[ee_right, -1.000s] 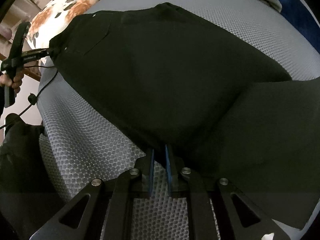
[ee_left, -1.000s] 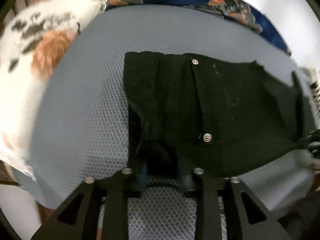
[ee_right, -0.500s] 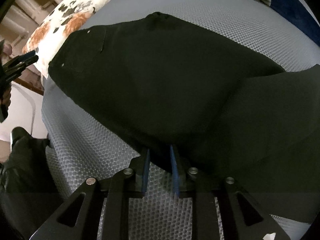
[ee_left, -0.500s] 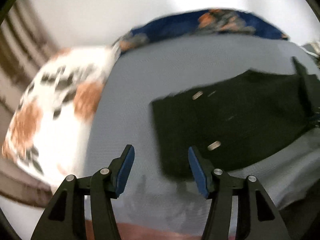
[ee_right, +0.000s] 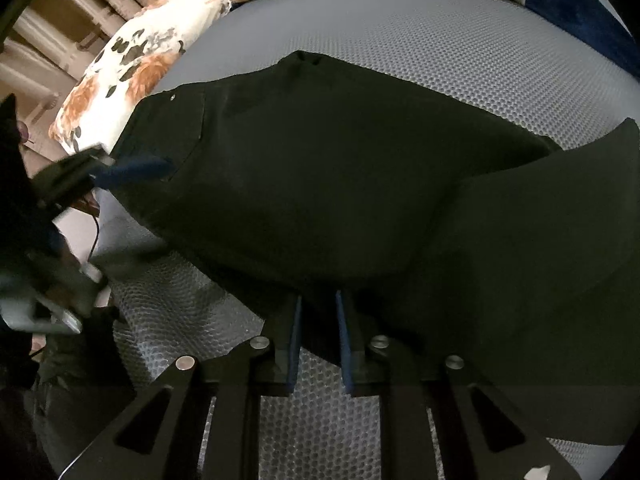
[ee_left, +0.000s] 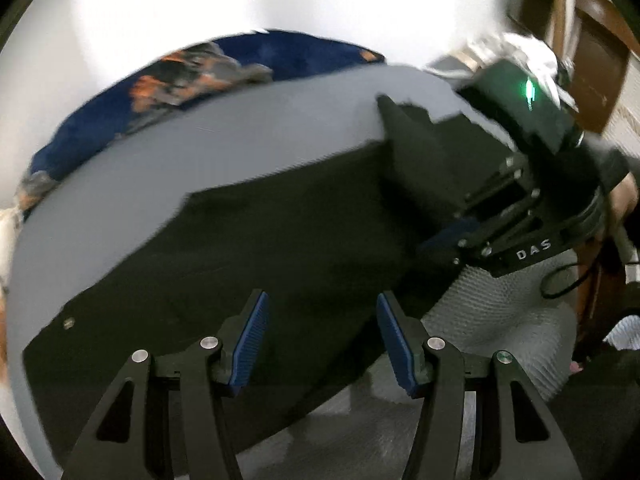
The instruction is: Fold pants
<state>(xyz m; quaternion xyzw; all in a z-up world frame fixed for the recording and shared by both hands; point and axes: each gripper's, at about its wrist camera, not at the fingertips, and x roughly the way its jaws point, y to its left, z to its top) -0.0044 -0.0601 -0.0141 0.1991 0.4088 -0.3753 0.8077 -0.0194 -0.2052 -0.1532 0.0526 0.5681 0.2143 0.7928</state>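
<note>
Your left gripper (ee_left: 320, 336) hangs released, its blue pads wide apart just above the near edge of the black pants (ee_left: 248, 264), gripping nothing. Your right gripper (ee_right: 318, 334) is clamped on a fold of the pants' near edge. The pants lie spread across the grey mesh mattress (ee_right: 420, 48). Beyond them sit a floral pillow (ee_right: 120, 68) and a blue blanket (ee_left: 192, 80).

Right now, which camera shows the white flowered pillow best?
The right wrist view: the pillow lies sharp and almost whole at the upper left, beside the black pants on the grey mattress. The left wrist view catches only a blurred sliver of it at its left edge.
</note>
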